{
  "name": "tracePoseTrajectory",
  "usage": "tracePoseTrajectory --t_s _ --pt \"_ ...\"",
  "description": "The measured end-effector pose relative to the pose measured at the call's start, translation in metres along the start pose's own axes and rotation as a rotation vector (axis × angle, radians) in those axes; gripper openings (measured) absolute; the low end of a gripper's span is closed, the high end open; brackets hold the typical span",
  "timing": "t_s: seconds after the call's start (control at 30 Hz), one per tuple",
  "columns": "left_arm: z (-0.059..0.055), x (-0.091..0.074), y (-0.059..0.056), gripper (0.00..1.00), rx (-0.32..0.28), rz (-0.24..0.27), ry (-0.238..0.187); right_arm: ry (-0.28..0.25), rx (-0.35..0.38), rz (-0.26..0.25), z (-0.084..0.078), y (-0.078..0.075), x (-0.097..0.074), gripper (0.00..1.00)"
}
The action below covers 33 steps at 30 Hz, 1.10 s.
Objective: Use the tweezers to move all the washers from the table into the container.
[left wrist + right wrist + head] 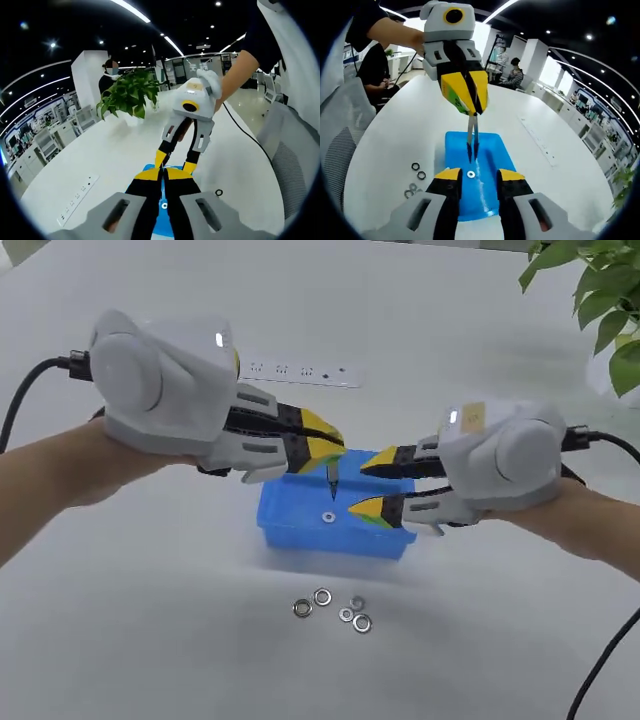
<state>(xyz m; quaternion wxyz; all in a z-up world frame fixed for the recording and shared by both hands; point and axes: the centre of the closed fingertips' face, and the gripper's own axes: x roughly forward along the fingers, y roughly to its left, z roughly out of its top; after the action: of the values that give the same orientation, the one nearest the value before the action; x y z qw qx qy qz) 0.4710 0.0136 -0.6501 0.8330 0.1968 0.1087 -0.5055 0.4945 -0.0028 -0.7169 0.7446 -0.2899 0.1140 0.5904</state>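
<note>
Head view: left hand-held gripper (328, 444) clamps tweezers (332, 480) above container (296, 530).

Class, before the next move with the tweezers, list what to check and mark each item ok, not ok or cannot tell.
1. Tweezers clamped in left gripper: ok.
2. Tweezer tips empty: ok.
3. Dropped washer lies inside blue container: ok.
4. Table cleared: not ok, five loose washers lie before the container.
5. Right gripper open, holding nothing: ok.

Mid-frame, the left claw (333, 445), its metal tweezers (332, 480) and right claw (360, 488) crowd the blue plastic container (300, 530). White table (150, 640) around the steel washers (322, 597) lies open.
</note>
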Motion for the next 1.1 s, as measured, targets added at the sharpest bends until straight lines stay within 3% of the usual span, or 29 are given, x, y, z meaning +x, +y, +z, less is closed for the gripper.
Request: tracePoseTrajectory --t_s 0.1,0.17,0.3,0.47,0.57,0.77,0.9,1.1 --pt "0.001 -0.006 -0.002 0.05 0.005 0.005 0.005 -0.007 0.062 -0.155 -0.008 -0.013 -0.023 0.34" --pt "0.003 -0.011 -0.003 0.05 0.009 0.010 0.007 -0.015 0.111 -0.212 -0.012 -0.012 -0.038 0.36" --pt "0.009 -0.022 -0.010 0.05 0.020 0.018 -0.002 -0.030 0.191 -0.258 -0.017 0.000 -0.059 0.45" --pt "0.008 -0.034 -0.025 0.05 0.019 0.023 -0.010 0.008 0.186 -0.241 -0.031 0.030 -0.074 0.51" --pt "0.004 -0.039 -0.034 0.05 0.007 0.029 0.002 0.036 0.149 -0.192 -0.036 0.053 -0.079 0.54" --pt "0.005 -0.046 -0.052 0.05 -0.018 0.041 -0.020 0.052 0.101 -0.108 -0.038 0.092 -0.087 0.64" --pt "0.000 -0.049 -0.063 0.06 -0.042 0.038 -0.023 0.036 0.100 -0.083 -0.033 0.103 -0.093 0.70" --pt "-0.017 -0.049 -0.080 0.06 -0.080 0.029 -0.003 0.042 0.126 -0.089 -0.032 0.108 -0.101 0.84"
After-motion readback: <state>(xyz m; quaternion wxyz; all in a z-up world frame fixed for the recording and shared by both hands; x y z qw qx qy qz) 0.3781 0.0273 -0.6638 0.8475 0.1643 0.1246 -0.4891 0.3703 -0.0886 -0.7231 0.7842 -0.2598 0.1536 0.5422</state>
